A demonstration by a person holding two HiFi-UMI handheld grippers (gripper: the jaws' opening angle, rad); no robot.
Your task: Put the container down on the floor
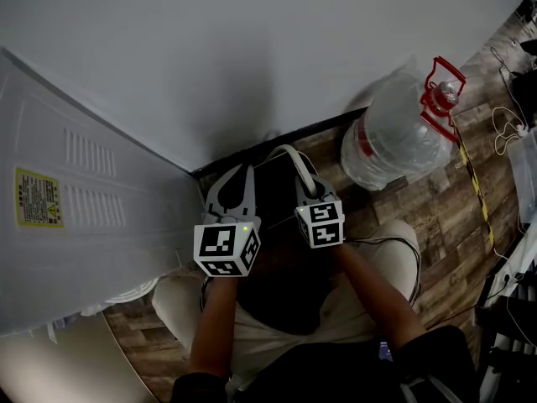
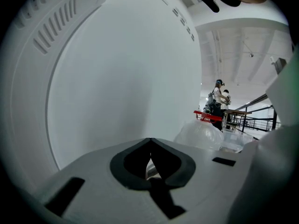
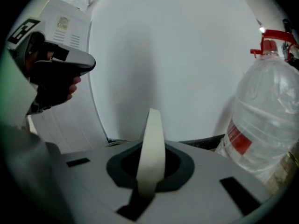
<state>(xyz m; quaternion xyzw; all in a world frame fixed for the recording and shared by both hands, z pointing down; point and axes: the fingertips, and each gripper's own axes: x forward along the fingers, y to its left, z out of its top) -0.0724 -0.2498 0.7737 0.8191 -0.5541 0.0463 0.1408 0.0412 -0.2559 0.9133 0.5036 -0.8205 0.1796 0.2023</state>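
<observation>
The right hand-held gripper [image 1: 309,187] [image 3: 148,171] has its jaws fully closed on a cream strap handle [image 1: 289,151] [image 3: 152,139], which rises upright out of the jaw slot in the right gripper view. The left hand-held gripper [image 1: 237,175] [image 2: 150,164] also has its jaws together; a pale sliver [image 2: 149,168] shows in the gap between the pads, and what it belongs to cannot be determined. In the head view both hand-held grippers are side by side, close together, over a dark container [image 1: 277,196] positioned against the base of the white wall [image 1: 252,40]. The strap handle arches over the top of the container. Whether the container's base is in contact with the wood-pattern floor [image 1: 445,217] cannot be determined. A white appliance panel [image 1: 75,200] with a yellow label stands at the left of the container. A large clear water bottle [image 1: 390,137] [image 3: 266,125] with a red carry handle at its neck stands on the floor to the right, against the wall, near the container but apart from it.
</observation>
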